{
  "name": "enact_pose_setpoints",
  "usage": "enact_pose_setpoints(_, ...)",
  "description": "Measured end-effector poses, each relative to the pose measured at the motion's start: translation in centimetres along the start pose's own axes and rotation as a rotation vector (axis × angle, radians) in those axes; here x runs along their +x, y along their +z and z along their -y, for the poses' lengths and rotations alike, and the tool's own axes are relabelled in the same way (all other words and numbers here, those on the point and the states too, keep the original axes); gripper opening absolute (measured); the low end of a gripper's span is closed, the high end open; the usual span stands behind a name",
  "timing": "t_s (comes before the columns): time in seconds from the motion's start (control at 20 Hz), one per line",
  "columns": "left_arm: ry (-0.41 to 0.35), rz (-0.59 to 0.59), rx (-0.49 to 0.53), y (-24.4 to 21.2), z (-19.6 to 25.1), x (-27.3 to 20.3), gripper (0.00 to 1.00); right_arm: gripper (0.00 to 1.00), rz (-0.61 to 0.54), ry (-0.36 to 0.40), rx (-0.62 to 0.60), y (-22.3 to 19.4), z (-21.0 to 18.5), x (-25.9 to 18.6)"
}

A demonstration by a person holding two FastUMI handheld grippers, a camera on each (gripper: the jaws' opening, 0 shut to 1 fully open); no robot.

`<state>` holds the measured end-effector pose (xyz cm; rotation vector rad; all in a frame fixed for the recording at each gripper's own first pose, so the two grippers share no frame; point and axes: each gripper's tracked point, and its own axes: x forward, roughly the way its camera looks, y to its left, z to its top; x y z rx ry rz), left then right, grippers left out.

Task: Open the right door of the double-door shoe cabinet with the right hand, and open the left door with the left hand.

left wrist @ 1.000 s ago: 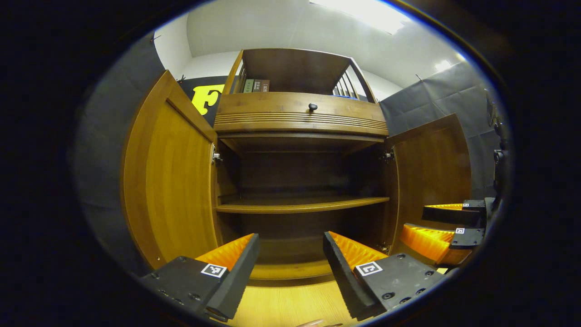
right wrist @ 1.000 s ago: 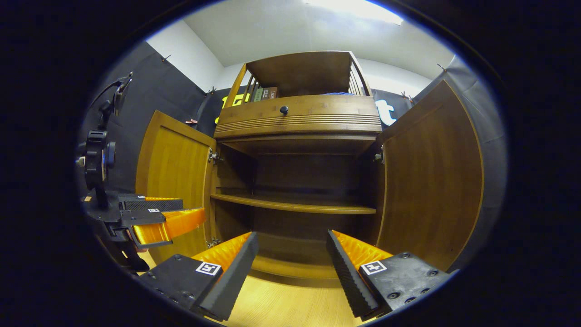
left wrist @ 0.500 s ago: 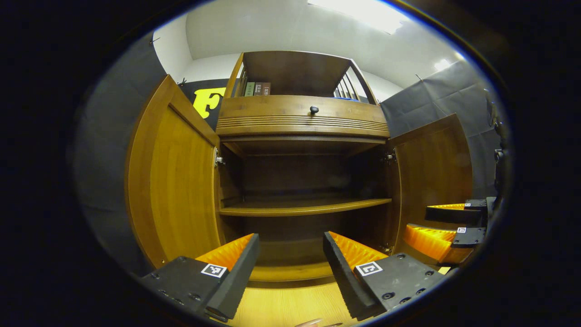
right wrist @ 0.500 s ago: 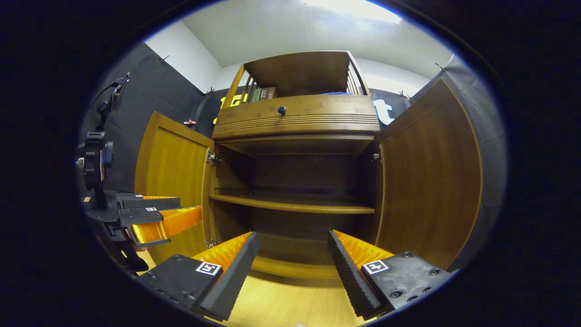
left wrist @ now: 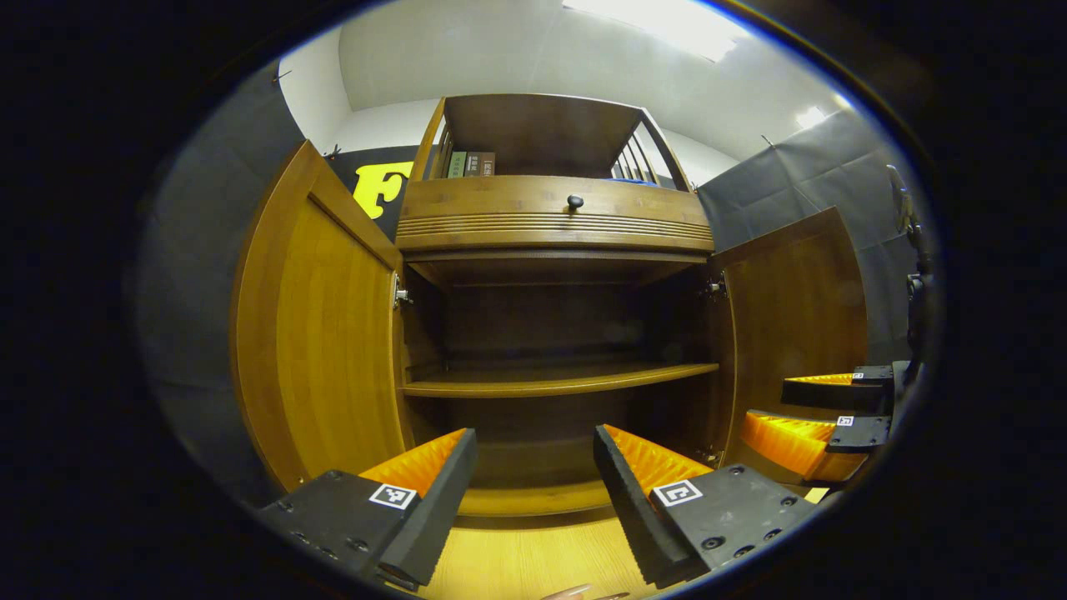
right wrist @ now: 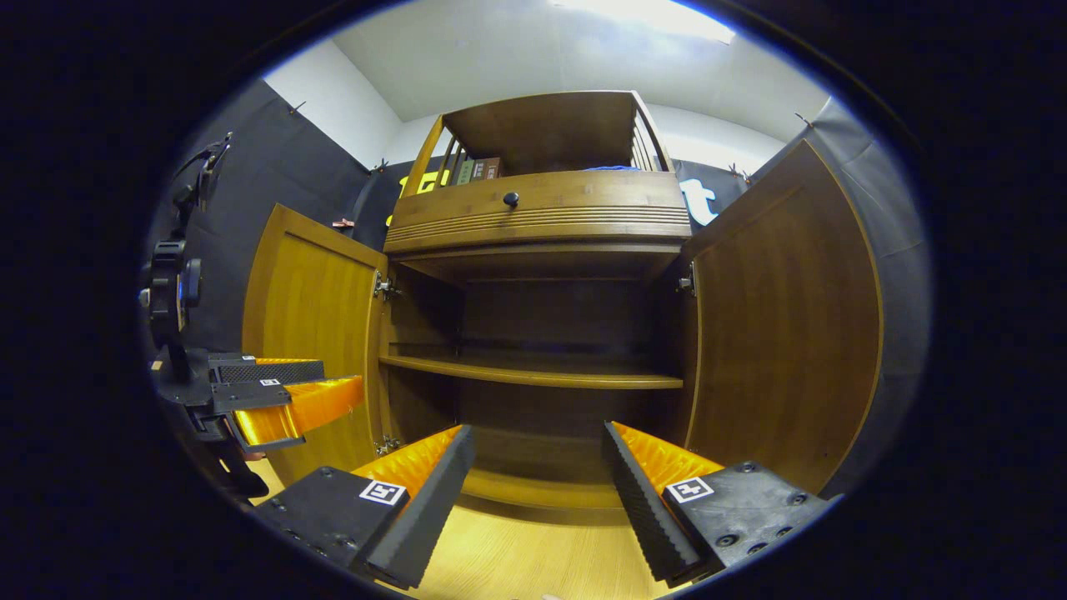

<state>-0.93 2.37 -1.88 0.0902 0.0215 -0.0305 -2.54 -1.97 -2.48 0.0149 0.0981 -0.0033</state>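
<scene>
We see the shoe cabinet wide open, both doors swung out, so we judge the task about done. Left door stands out at the left in the left gripper view, right door at the right in the right gripper view. Inner shelf looks bare, though the interior is dark, so we can't be sure.

Risks: either door could drift back on its hinges with nothing holding it; a careless withdrawal could clip a door edge, since each gripper sits near its door.

Left gripper fingers spread apart, holding nothing. Right gripper the same; in the left gripper view it also reads as parted.

Versus a second ago: almost no change, doors at the same angle, only slight camera drift. Drawer knob untouched.
</scene>
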Motion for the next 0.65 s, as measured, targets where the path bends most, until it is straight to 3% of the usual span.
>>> enact_pose_setpoints(0.65, 0.012, 0.016, 0.005, 0.39, -0.34, -0.29, 0.89, 0.97, 0.005, 0.0, 0.013, 0.3, -0.16, -0.1)
